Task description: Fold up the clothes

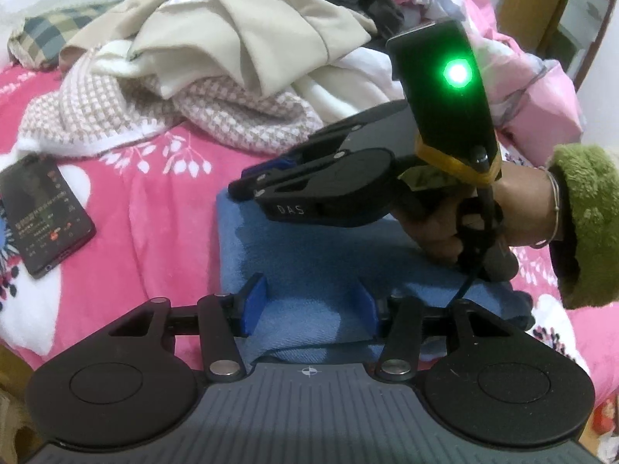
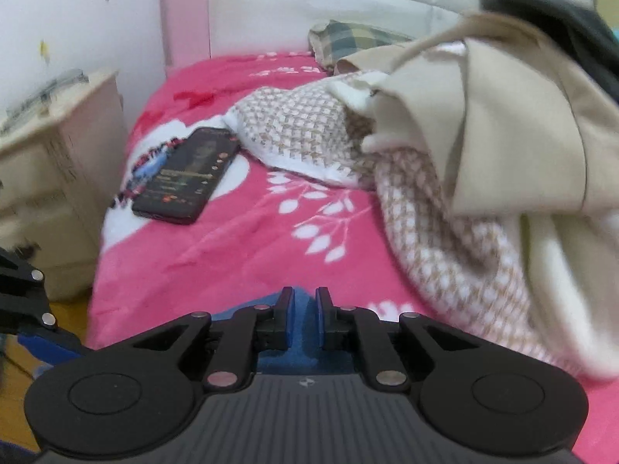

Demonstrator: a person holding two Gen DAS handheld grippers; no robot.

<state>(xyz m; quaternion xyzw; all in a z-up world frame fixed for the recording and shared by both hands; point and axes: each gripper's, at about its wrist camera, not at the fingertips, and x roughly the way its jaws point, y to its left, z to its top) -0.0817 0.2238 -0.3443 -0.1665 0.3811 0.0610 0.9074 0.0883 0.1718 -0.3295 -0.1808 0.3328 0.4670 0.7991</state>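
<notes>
A folded blue cloth (image 1: pixel 329 266) lies on the pink bed cover (image 1: pixel 154 212), near the bed's edge. The left hand-held gripper (image 1: pixel 309 305) hovers over it with its jaws wide apart. The right hand-held gripper (image 2: pixel 305 319), jaws narrow with a small gap, sits above the cloth's far edge. A phone (image 2: pixel 185 176) lies beside the pile of unfolded clothes (image 1: pixel 240 69).

Blue cloth (image 1: pixel 329 255) folded flat on pink bedspread (image 1: pixel 154 212), near heaped clothes (image 1: pixel 232 58).

A dark phone (image 2: pixel 185 176) with its screen lit lies on the pink flowered bedspread (image 2: pixel 240 239), near a cream bedside cabinet (image 2: pixel 50 178) by the white headboard (image 2: pixel 309 11).
</notes>
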